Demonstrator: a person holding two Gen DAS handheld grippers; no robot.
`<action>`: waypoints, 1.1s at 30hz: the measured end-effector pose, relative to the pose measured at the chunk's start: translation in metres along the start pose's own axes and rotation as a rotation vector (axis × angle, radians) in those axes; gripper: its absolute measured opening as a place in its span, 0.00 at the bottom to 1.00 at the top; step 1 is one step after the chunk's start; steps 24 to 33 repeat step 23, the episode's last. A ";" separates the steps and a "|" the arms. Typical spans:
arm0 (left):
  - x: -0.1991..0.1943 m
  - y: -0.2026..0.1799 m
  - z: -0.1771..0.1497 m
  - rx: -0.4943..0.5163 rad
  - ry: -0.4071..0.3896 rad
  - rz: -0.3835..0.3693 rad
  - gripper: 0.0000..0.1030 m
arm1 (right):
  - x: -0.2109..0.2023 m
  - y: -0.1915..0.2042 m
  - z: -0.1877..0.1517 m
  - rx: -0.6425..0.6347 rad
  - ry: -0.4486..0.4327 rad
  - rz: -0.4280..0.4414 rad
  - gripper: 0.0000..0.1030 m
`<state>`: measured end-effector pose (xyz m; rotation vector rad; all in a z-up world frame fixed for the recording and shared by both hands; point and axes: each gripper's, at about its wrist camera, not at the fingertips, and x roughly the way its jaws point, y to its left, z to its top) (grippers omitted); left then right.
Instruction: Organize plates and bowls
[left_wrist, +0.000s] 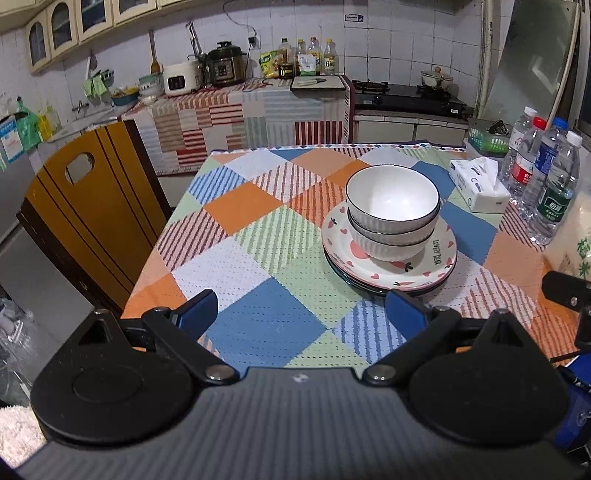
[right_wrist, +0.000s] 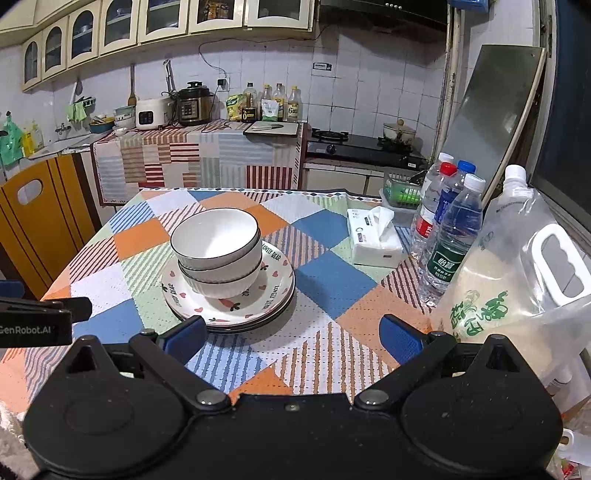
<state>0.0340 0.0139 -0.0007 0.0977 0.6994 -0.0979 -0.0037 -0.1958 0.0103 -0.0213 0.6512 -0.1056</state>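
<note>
Two white ribbed bowls (left_wrist: 392, 206) (right_wrist: 216, 251) with dark rims are nested and stand on a stack of plates (left_wrist: 436, 264) (right_wrist: 275, 291); the top plate has hearts and carrots. The stack rests on the checked tablecloth. My left gripper (left_wrist: 301, 310) is open, low over the cloth, with the stack ahead and to its right; its right finger is close to the plates' near rim. My right gripper (right_wrist: 293, 334) is open, just short of the stack, which lies ahead and to its left. Nothing is between either pair of fingers.
A tissue pack (right_wrist: 375, 242), several water bottles (right_wrist: 452, 236) and a large rice bag (right_wrist: 517, 273) crowd the table's right side. A wooden chair (left_wrist: 88, 218) stands at the left edge. The other gripper's body (right_wrist: 37, 321) shows at the left. A counter with appliances runs behind.
</note>
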 end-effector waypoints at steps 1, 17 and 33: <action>0.000 0.000 0.000 0.003 -0.005 -0.002 0.96 | 0.000 0.000 0.000 0.000 0.000 0.001 0.98; -0.006 -0.002 0.001 0.012 -0.044 -0.009 0.96 | 0.003 -0.002 -0.001 0.020 0.017 0.000 0.99; -0.007 0.000 0.000 0.006 -0.041 -0.008 0.96 | 0.003 -0.004 -0.002 0.028 0.025 0.005 0.99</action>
